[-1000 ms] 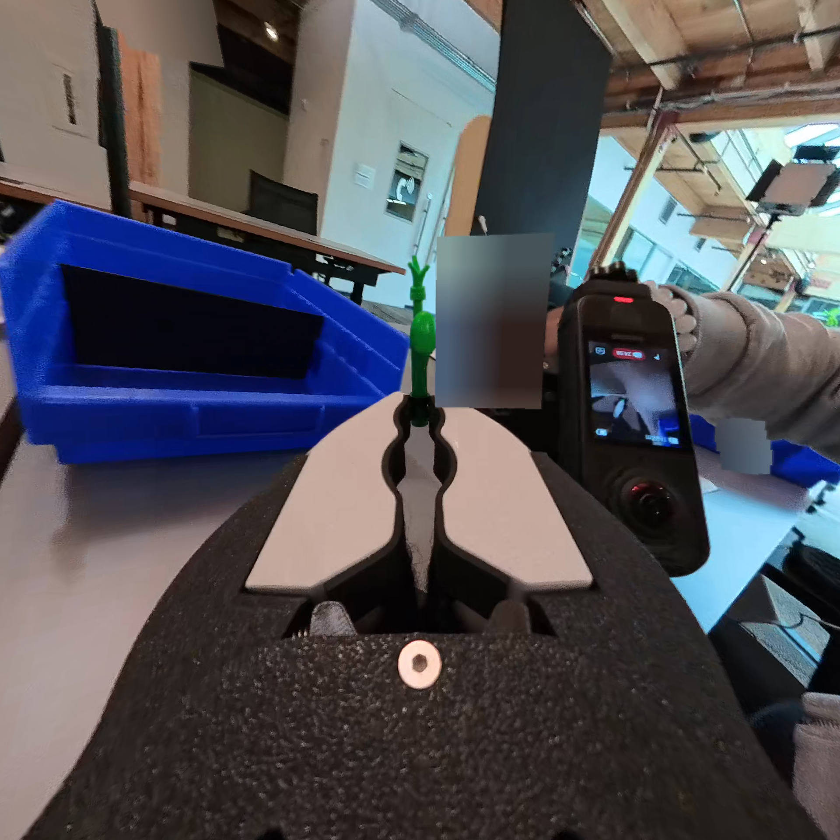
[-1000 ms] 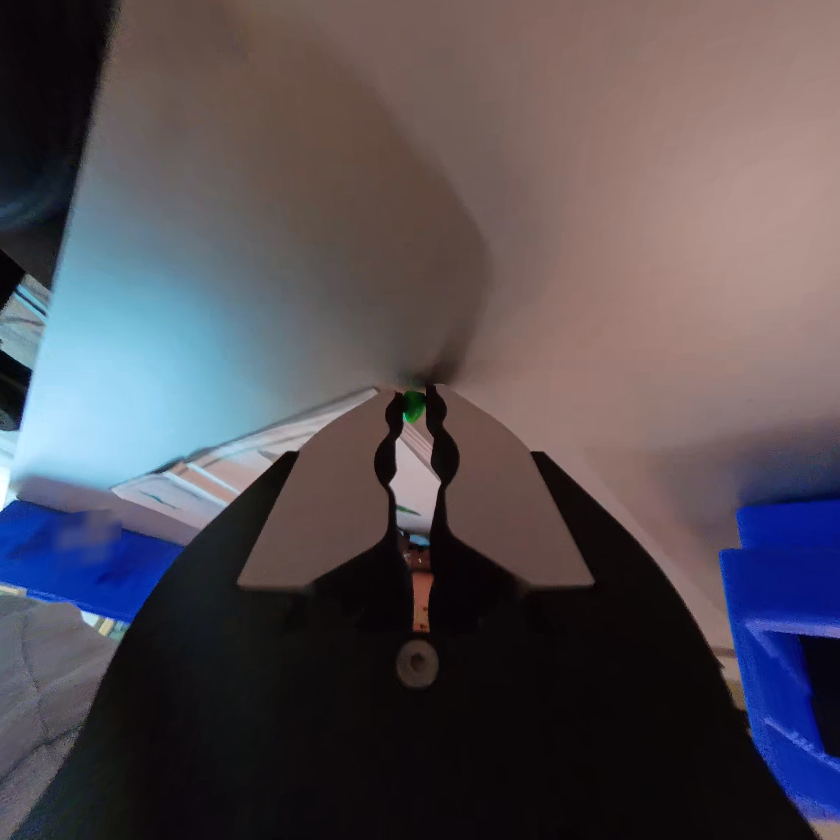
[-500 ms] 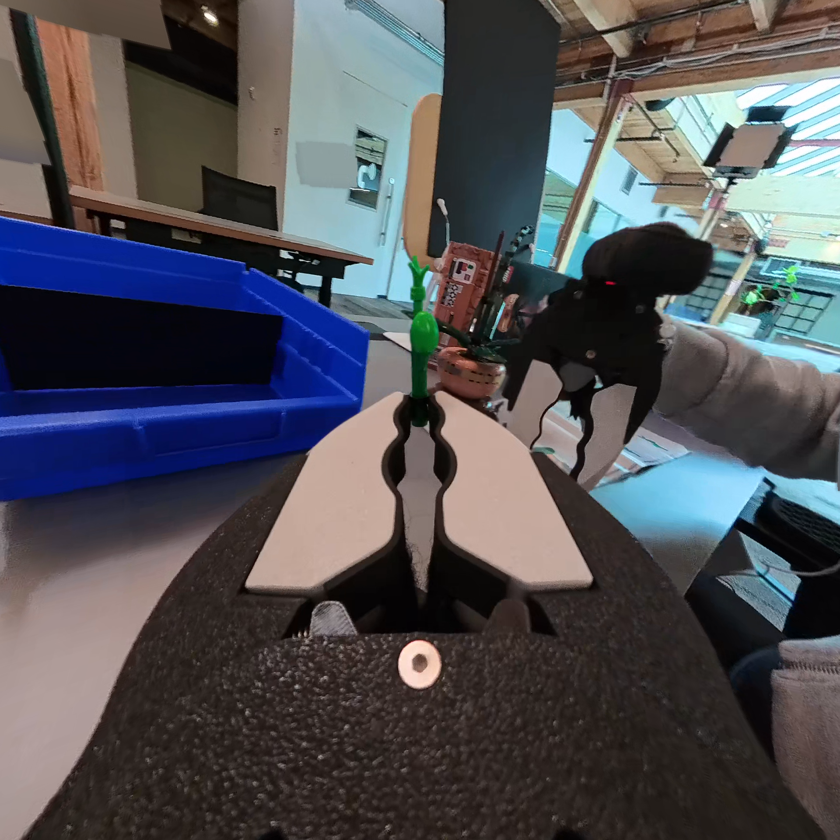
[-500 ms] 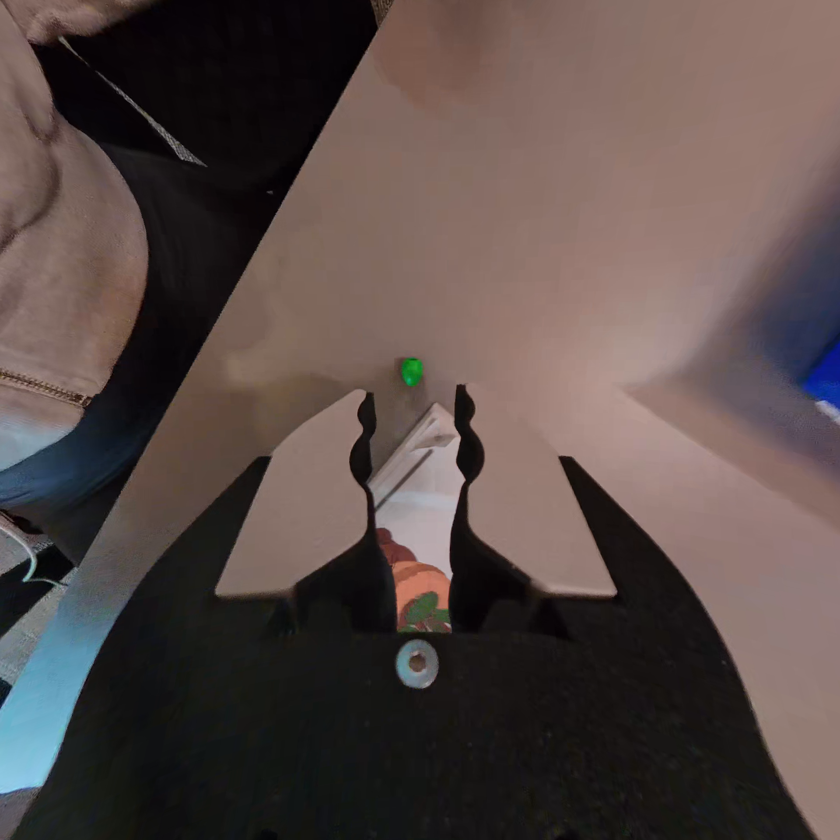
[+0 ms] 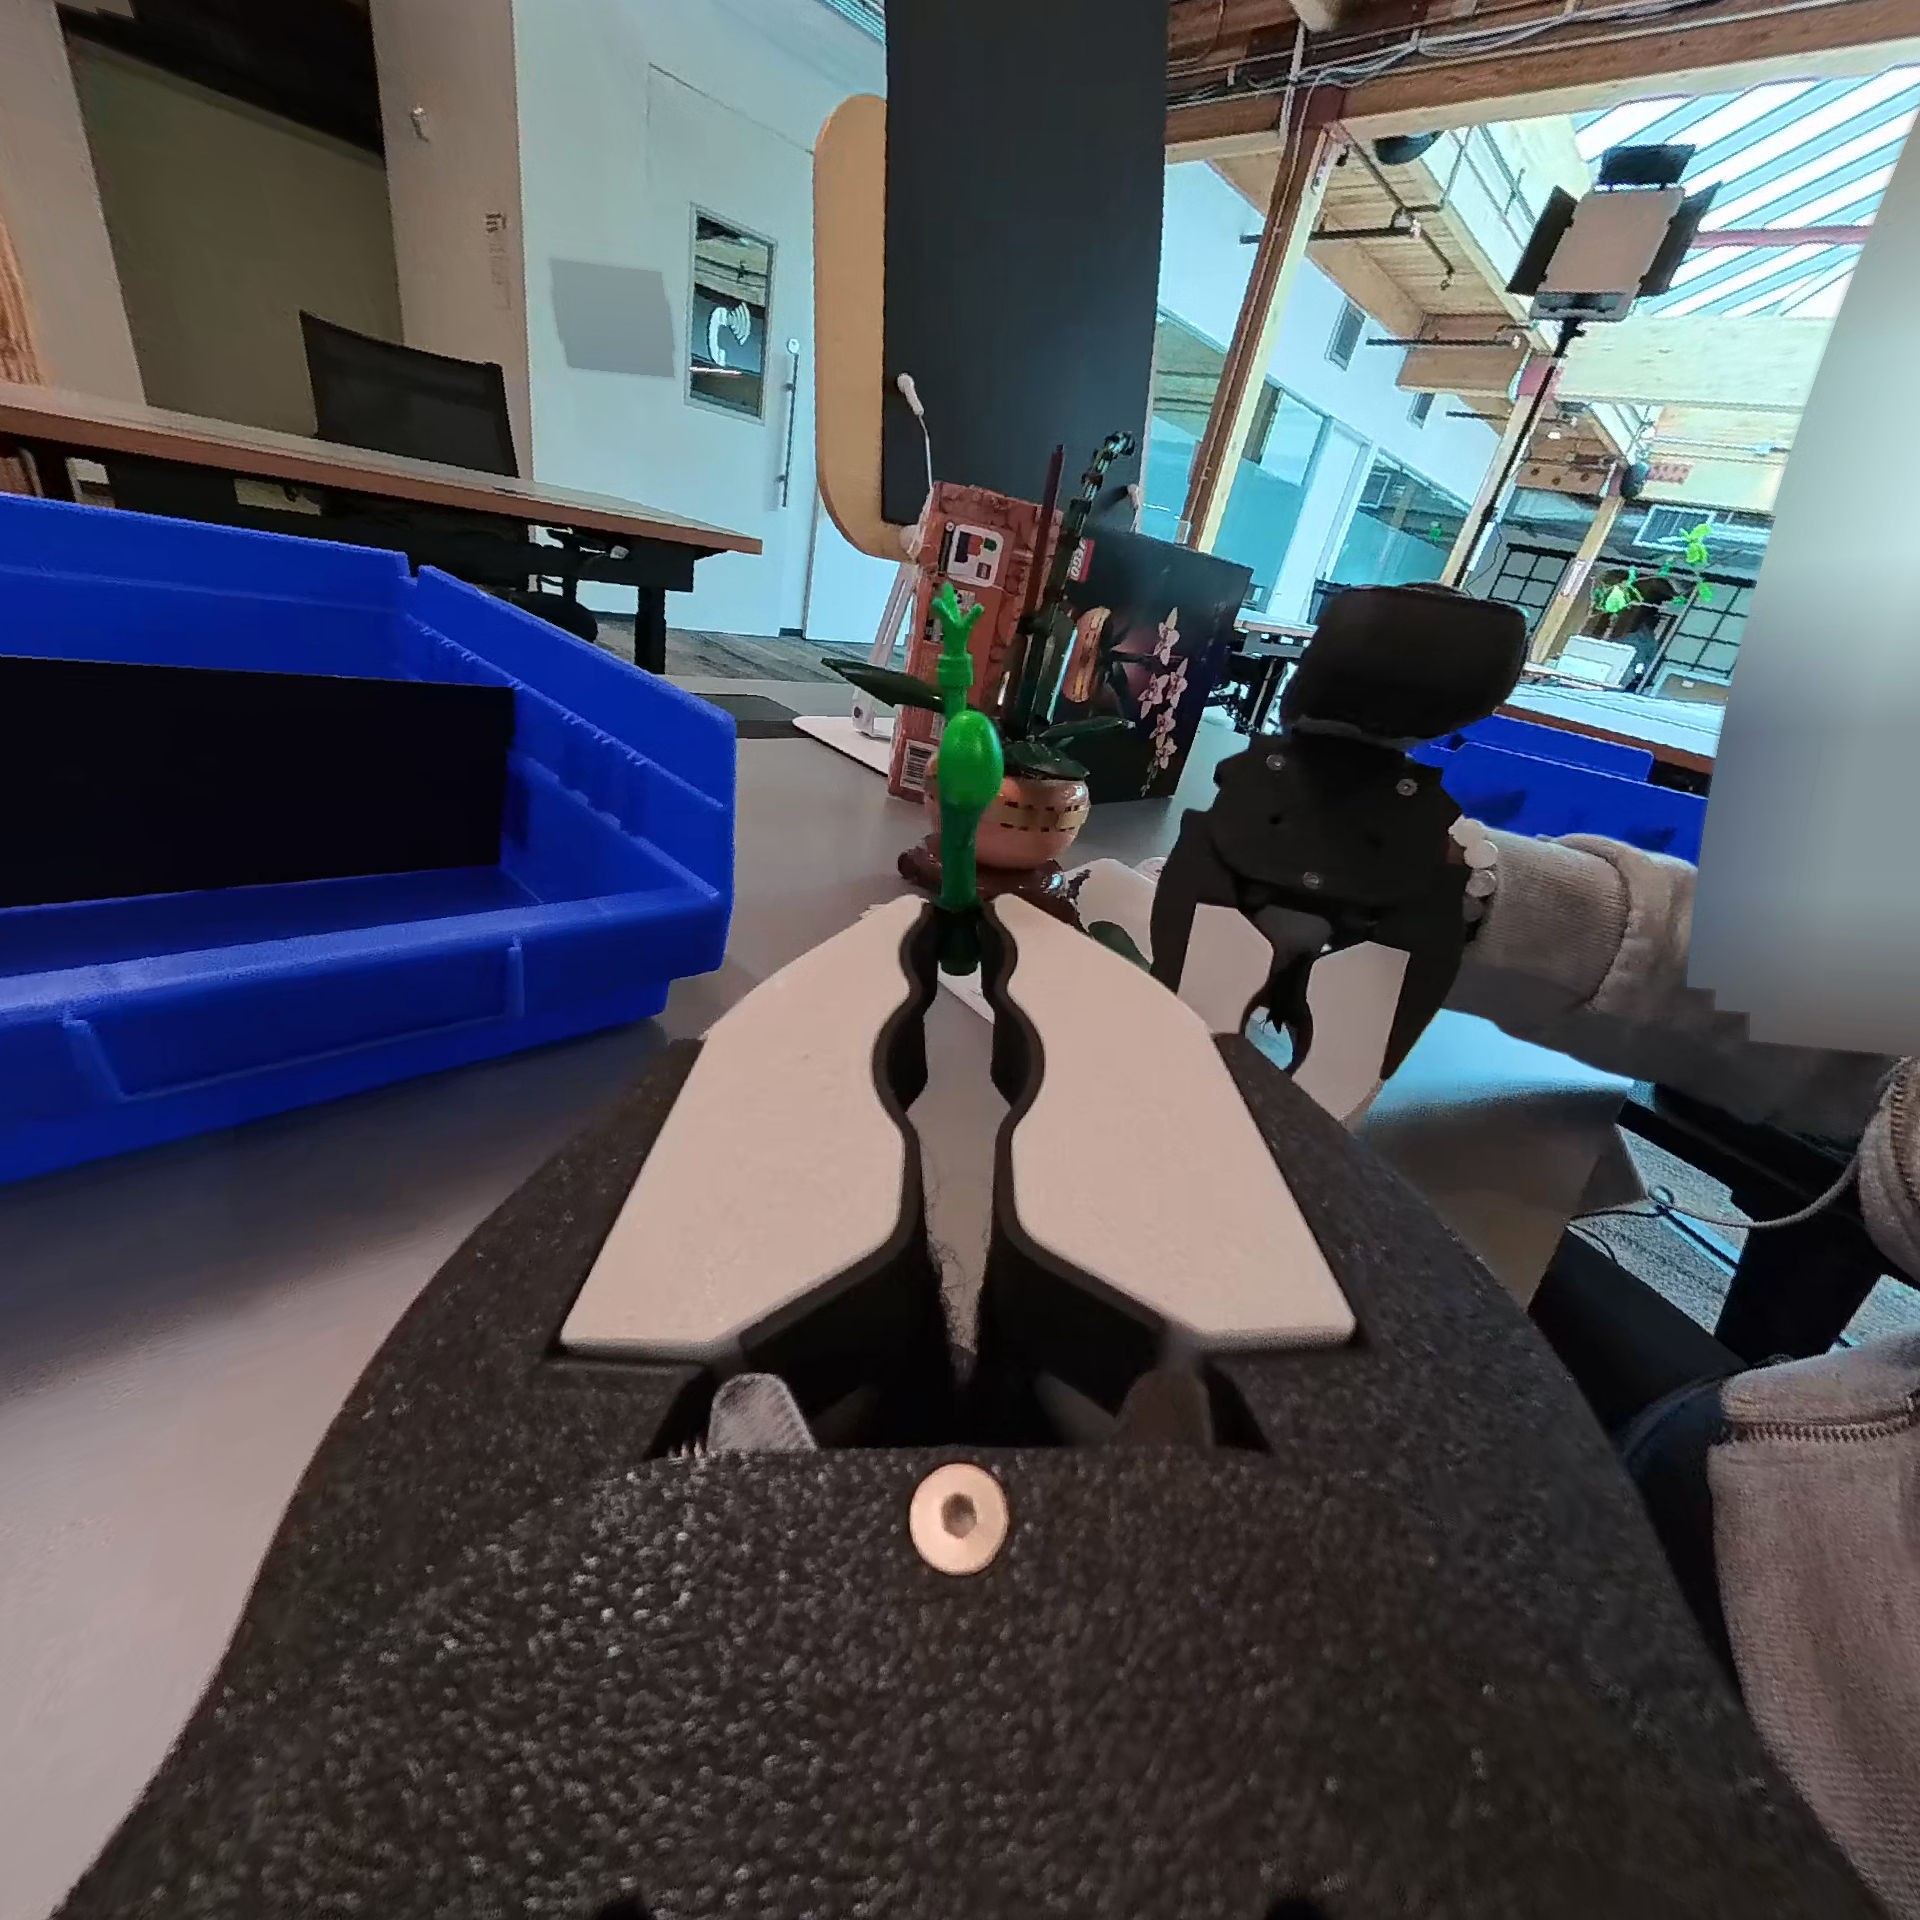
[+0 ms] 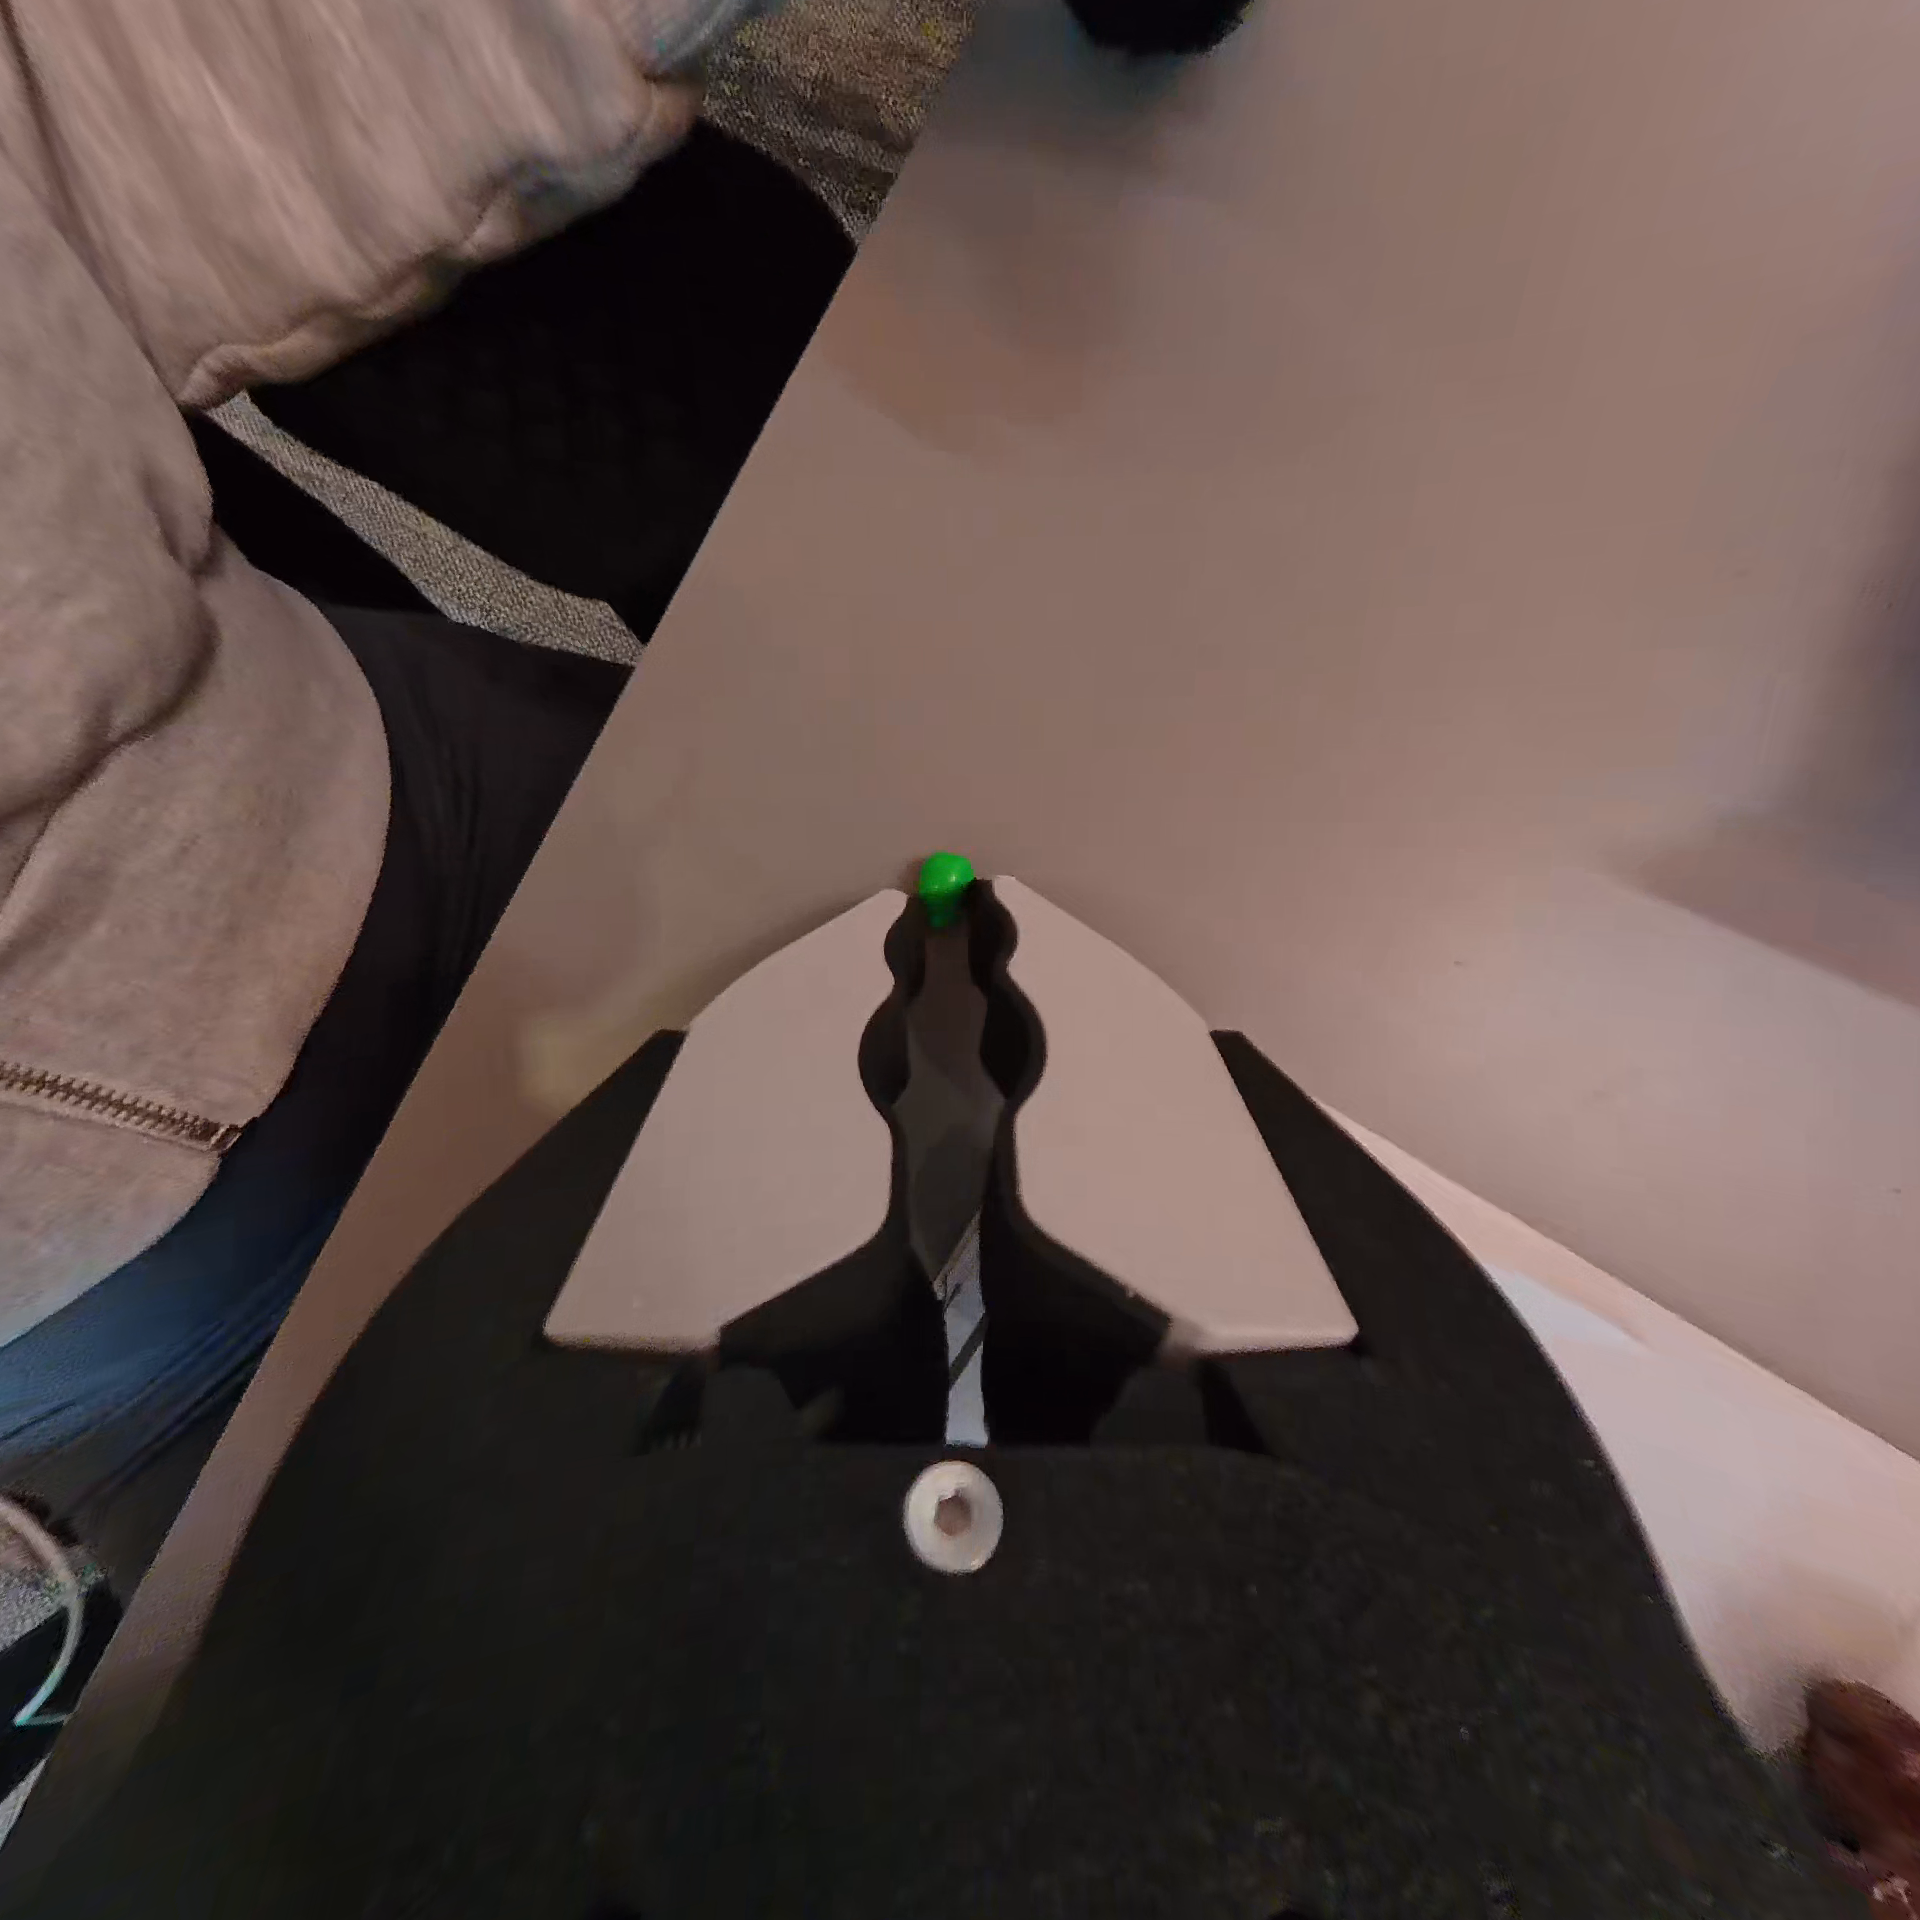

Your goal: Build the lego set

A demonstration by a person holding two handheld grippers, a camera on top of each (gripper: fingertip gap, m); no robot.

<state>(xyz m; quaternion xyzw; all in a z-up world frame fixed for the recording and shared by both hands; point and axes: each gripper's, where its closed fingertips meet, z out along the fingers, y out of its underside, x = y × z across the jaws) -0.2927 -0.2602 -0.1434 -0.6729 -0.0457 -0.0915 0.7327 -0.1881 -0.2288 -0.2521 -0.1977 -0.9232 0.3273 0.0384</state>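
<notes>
My left gripper (image 5: 958, 930) is shut on the base of a green Lego stem (image 5: 961, 774) with a bud and a forked tip, held upright above the grey table (image 5: 260, 1299). Behind it stands the part-built Lego orchid in its pink pot (image 5: 1034, 816). My right gripper (image 6: 945, 904) is shut on a small green bud piece (image 6: 943, 878) at its fingertips, right at the table surface (image 6: 1351, 623). It also shows in the left wrist view (image 5: 1294, 1023), pointing down at the table right of the pot.
A large blue bin (image 5: 312, 831) stands on the left, and the Lego box (image 5: 1132, 665) behind the pot. Another blue bin (image 5: 1558, 790) lies at the far right. The table's edge runs diagonally, with a person's sleeve (image 6: 208, 260) and legs beyond it. A brown piece (image 6: 1860, 1766) lies at the lower right. The gap from one gripper's tips to the other's is roughly 15 cm.
My right gripper dropped the small green piece on the table, opened, then shut on it again. The left view swung right, bringing the pot and box into sight, still holding the stem.
</notes>
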